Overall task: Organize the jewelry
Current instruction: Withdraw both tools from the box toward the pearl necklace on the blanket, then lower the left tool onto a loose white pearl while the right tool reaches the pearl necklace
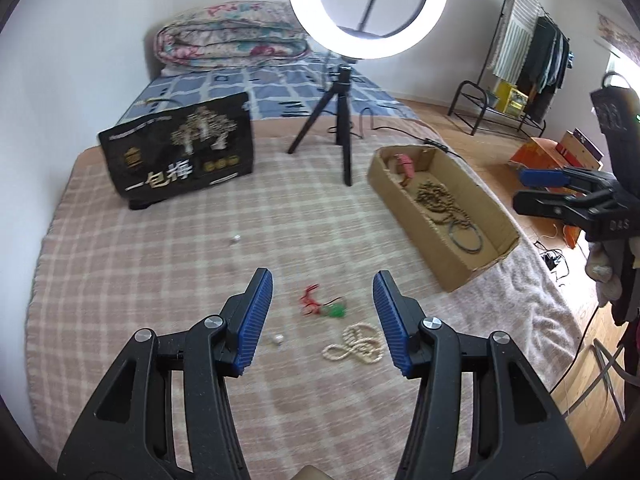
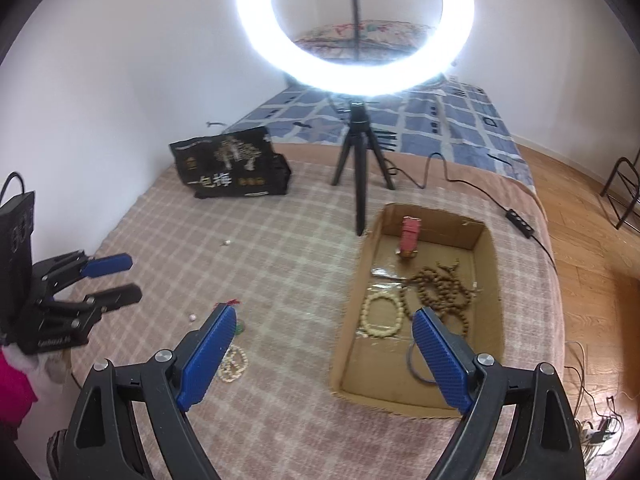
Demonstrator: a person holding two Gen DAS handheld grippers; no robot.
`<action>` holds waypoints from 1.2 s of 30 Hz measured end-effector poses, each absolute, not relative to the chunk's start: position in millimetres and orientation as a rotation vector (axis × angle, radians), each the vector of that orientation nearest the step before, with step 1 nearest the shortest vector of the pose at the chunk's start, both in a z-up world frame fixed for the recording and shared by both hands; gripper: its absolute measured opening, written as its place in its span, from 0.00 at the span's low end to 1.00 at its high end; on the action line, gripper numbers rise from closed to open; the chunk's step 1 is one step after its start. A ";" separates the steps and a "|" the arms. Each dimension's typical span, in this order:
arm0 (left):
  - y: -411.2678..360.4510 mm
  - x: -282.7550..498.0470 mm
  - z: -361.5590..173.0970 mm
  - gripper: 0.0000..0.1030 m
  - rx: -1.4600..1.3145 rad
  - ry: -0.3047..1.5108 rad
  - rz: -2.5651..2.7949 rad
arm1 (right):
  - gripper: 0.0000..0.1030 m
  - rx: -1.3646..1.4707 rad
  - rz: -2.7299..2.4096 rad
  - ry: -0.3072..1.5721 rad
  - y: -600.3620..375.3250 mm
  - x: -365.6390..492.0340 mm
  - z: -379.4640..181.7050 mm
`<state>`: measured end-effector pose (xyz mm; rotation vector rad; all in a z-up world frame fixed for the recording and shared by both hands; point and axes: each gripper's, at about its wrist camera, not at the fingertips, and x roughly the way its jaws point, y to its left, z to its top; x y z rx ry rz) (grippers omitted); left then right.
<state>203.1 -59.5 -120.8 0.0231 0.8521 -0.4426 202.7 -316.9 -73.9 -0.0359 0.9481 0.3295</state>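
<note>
The left gripper [image 1: 323, 312] hung over the checked blanket [image 1: 160, 264] with its jaws spread wide and nothing between them. Just past its fingertips, at about twelve o'clock, lay a red cord with a green charm [image 1: 324, 305]. A cream bead strand [image 1: 354, 345] lay coiled at five o'clock from the charm, close by the right finger's inner face. A small white bead [image 1: 277, 339] sat near the left finger at seven o'clock from the charm, and another white bit [image 1: 235, 239] lay well apart at eleven o'clock.

The right gripper [image 2: 320, 344] was also wide and empty, held above the blanket edge beside the cardboard box [image 2: 352, 320]. Its right finger [image 2: 442, 360] overlapped the box in view. Inside the box lay a cream bracelet [image 2: 382, 315], brown beads [image 2: 438, 286] at two o'clock from it, a dark ring [image 2: 416, 364] partly hidden behind the finger, and a red piece [image 2: 410, 236] at the far end.

Beyond the box at eleven o'clock stood a tripod [image 2: 358, 160] carrying a lit ring light [image 2: 356, 28]. A black bag [image 2: 232, 168] stood further left on the blanket.
</note>
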 end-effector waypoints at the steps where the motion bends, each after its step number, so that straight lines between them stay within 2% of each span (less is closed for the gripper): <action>1: -51.6 202.7 -123.2 0.52 0.016 0.857 -0.433 | 0.88 -0.038 0.340 0.950 -311.9 200.1 -74.8; 6: -24.2 201.3 -135.3 0.52 -0.026 0.878 -0.404 | 0.87 -0.043 0.399 0.959 -285.1 186.4 -83.6; 17: -17.5 199.7 -169.2 0.52 -0.045 0.936 -0.437 | 0.70 -0.068 0.502 1.044 -241.3 168.8 -134.4; 18: -19.0 200.1 -171.4 0.52 -0.043 0.940 -0.443 | 0.69 -0.075 0.509 1.054 -238.9 168.4 -139.8; 20: -22.6 200.3 -178.7 0.43 -0.035 0.955 -0.459 | 0.69 -0.085 0.524 1.072 -233.1 167.8 -150.4; 28: -34.1 208.2 -207.8 0.43 -0.013 1.007 -0.484 | 0.69 -0.179 0.594 1.137 -205.1 169.0 -194.3; 32: -39.4 213.6 -222.8 0.35 0.006 1.034 -0.484 | 0.69 -0.231 0.607 1.154 -193.9 170.9 -211.4; 36: -43.5 220.5 -235.9 0.35 0.016 1.051 -0.486 | 0.69 -0.234 0.595 1.163 -188.9 178.1 -225.1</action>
